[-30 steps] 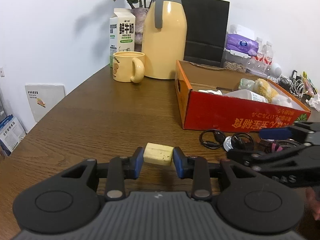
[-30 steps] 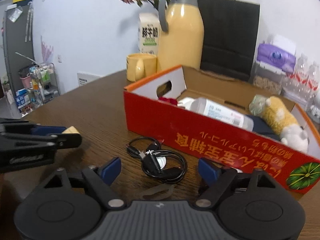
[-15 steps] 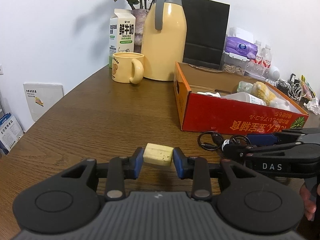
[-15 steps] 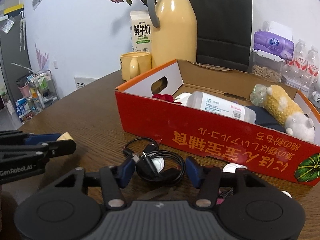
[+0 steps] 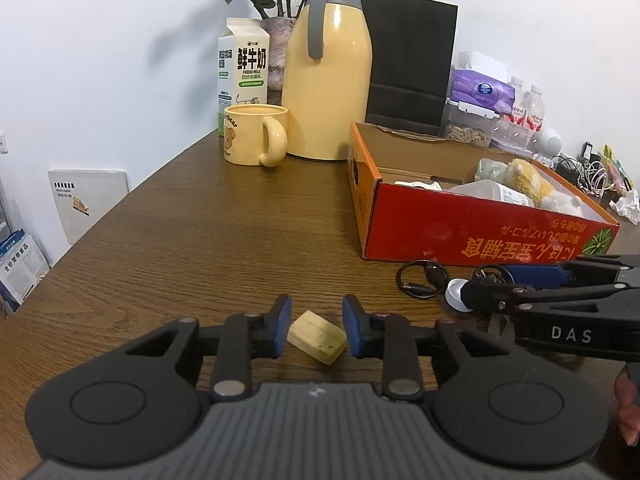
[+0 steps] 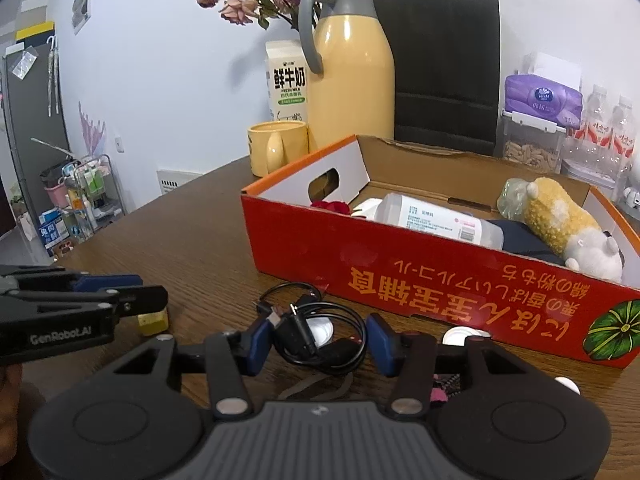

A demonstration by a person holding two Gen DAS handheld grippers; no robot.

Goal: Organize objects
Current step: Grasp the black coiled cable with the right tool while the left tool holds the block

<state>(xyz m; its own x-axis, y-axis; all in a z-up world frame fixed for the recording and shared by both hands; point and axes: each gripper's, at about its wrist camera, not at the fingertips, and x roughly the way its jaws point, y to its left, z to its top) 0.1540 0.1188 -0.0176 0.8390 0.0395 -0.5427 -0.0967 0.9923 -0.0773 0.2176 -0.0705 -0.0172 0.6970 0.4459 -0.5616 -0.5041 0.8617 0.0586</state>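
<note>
Looks like the yellow block [image 5: 317, 337] has been tipped askew at 6 o'clock between the just-narrowed left gripper [image 5: 315, 322] (grip can't be told), while the cable coil [image 6: 340, 354] is flanked, not yet pinched, by the just-closing right gripper [image 6: 318, 340], so neither is boxed yet.

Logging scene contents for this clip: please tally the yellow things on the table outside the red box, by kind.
Mug: 1
Thermos jug: 1
Small block: 1
Total: 3
</note>
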